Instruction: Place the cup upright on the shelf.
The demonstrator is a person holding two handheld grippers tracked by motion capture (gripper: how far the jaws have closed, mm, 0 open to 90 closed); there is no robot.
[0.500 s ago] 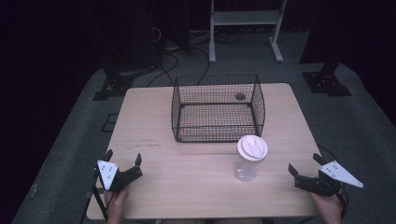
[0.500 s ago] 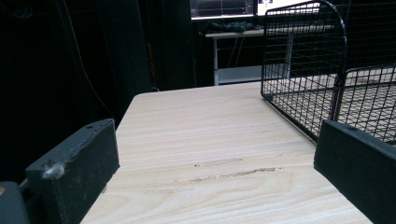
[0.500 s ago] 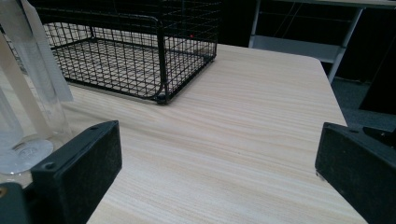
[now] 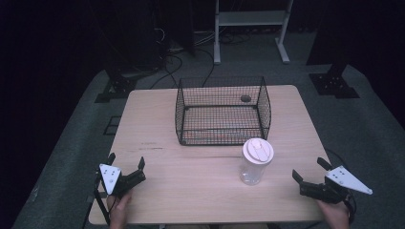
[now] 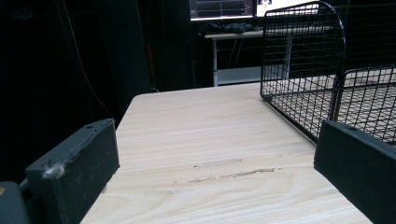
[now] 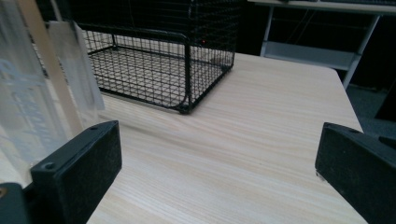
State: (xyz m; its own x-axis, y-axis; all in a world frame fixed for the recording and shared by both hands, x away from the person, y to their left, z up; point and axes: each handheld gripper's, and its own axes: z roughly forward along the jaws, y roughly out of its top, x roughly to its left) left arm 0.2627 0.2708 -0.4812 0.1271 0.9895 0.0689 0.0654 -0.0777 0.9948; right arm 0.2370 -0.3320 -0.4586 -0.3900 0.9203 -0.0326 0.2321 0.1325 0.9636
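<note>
Room dark; light falls mainly on the wooden table (image 4: 157, 119). Grey carpet floor (image 4: 367, 129) surrounds the table. Beyond the table's far edge: white metal shelf frame (image 4: 250, 19), with loose black cables (image 4: 167, 52) on the floor to its left. Black stand bases (image 4: 334, 83) flank the table's far corners.

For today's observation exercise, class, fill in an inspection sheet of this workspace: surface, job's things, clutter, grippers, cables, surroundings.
Surface: wooden table, pale, with faint scuff marks.
Job's things: black wire basket at the far middle; clear plastic cup with white lid, upright, in front of the basket and apart from it.
Clutter: small dark object by the basket's far wall; unclear what.
Grippers: left gripper and right gripper open, fingers holding nothing, near the table's front corners.
Cables: several on the floor beyond the table.
Surroundings: dark room, white metal stand behind.
</note>
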